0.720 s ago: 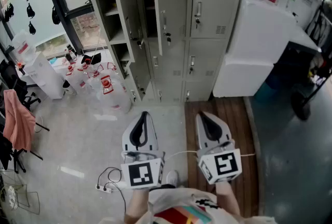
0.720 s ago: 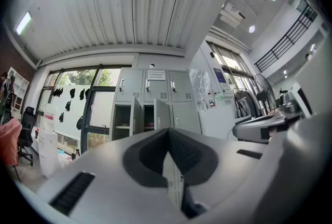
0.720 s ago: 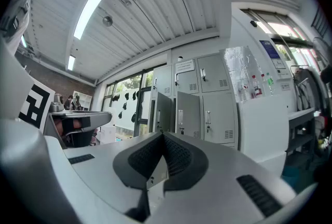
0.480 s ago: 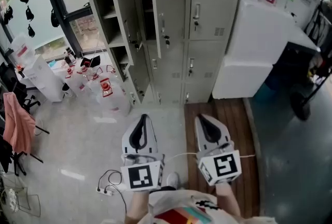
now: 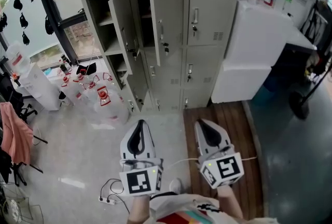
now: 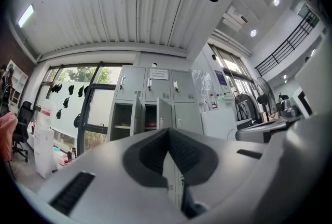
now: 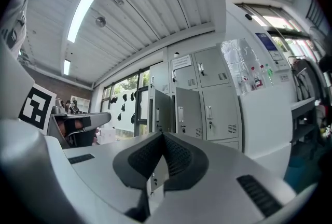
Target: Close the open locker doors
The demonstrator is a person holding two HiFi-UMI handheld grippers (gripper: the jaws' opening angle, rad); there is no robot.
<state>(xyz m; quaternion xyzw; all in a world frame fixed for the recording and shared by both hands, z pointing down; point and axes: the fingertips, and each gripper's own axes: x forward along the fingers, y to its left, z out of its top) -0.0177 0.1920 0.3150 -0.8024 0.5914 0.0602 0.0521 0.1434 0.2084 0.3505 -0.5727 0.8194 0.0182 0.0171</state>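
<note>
The grey lockers stand ahead. In the middle row, two doors hang open: the left one swung wide, the right one about half out. Under them a lower door looks ajar. My left gripper and right gripper are held side by side, low in the head view and well short of the lockers. Both are shut with nothing in them. In the left gripper view the jaws meet below the open doors. The right gripper view shows its jaws pressed together too, below the open doors.
A white cabinet stands right of the lockers. Clear water jugs crowd the floor at the left by the window. A wooden platform lies under my right gripper. A power strip and cable lie on the floor, with a pink cloth far left.
The head view has shifted a little, so more of the top locker row shows. Both grippers sit slightly lower in the frame and stay shut. The doors have not moved.
</note>
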